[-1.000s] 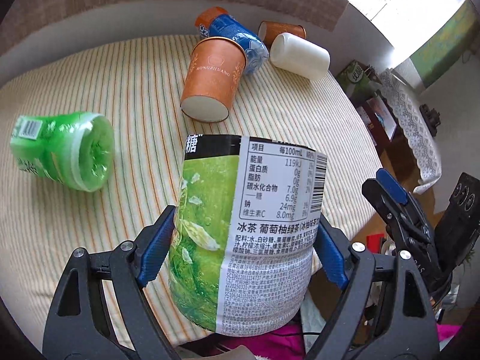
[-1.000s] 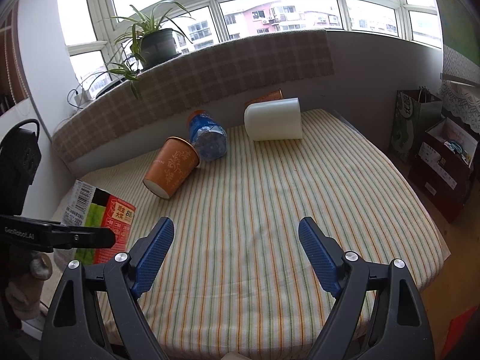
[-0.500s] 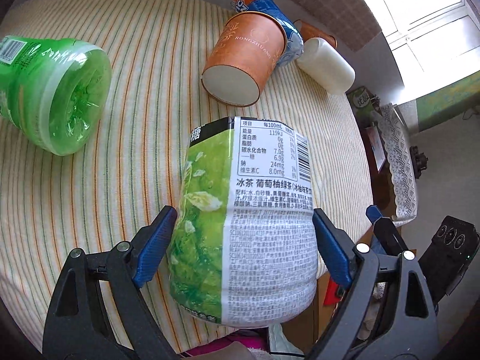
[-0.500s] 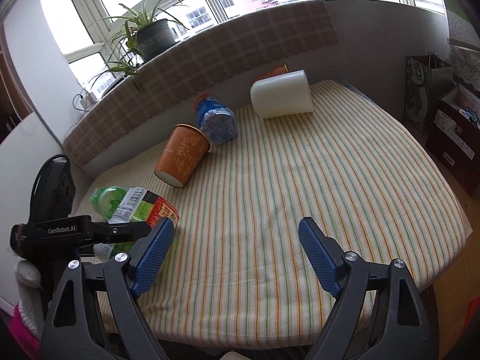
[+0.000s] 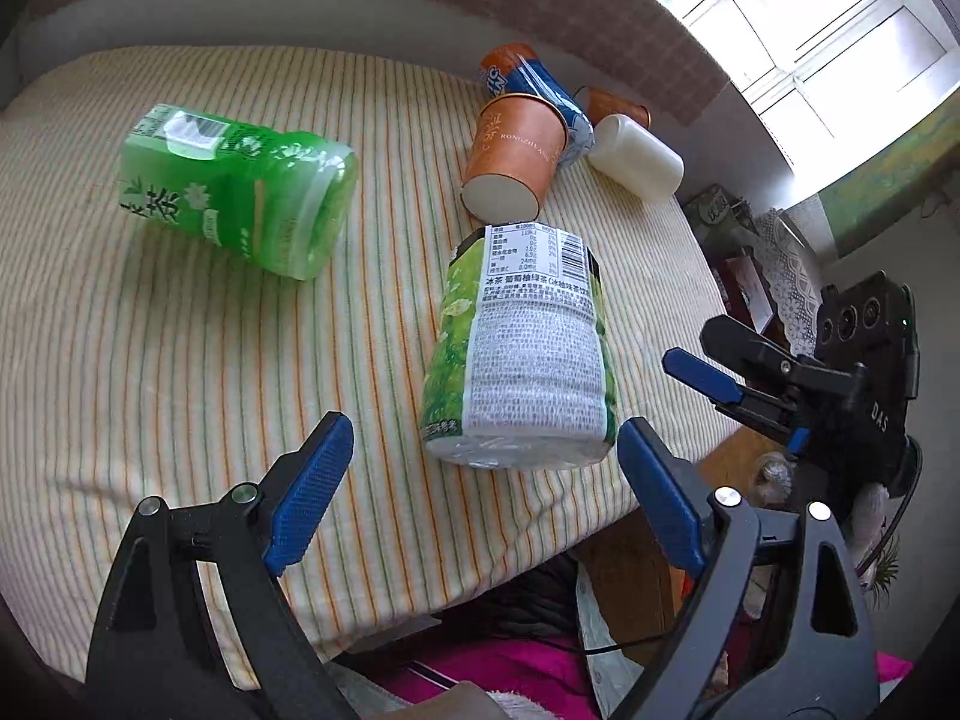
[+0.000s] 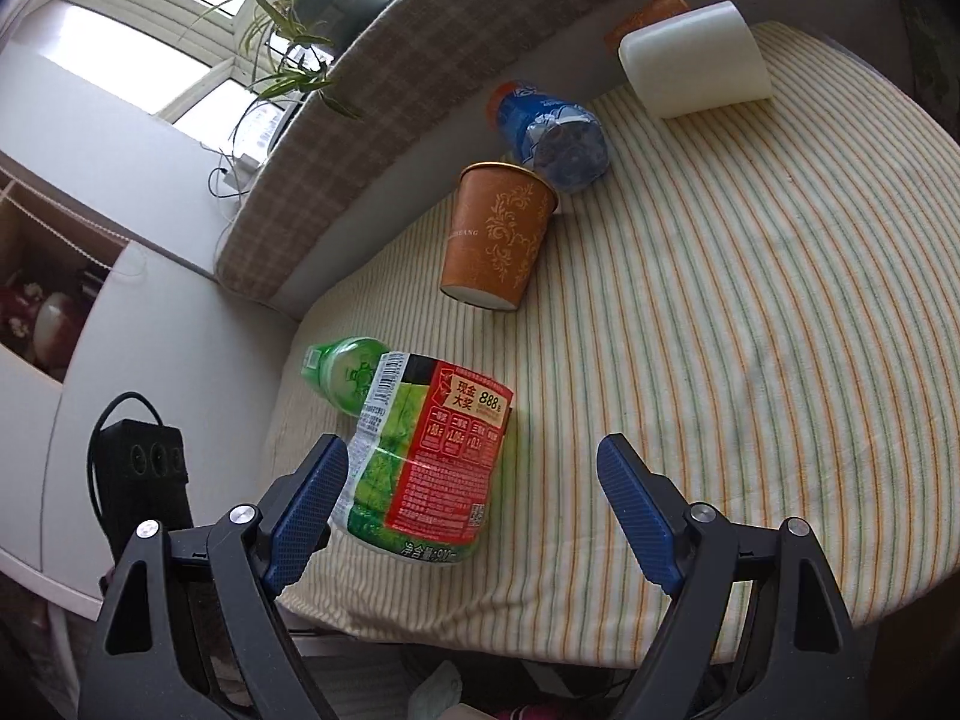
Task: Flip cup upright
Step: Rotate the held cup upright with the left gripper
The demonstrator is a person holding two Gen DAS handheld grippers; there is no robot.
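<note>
Released since the earlier frame, the cut-off green tea bottle (image 5: 519,354) stands near the table edge (image 5: 600,516), where both wide-open, empty grippers, left (image 5: 480,492) and right (image 6: 474,504), could topple it.

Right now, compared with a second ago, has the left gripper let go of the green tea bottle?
Yes. The left gripper is open and backed off; the green tea bottle now stands free on the striped cloth, below the orange cup.
</note>
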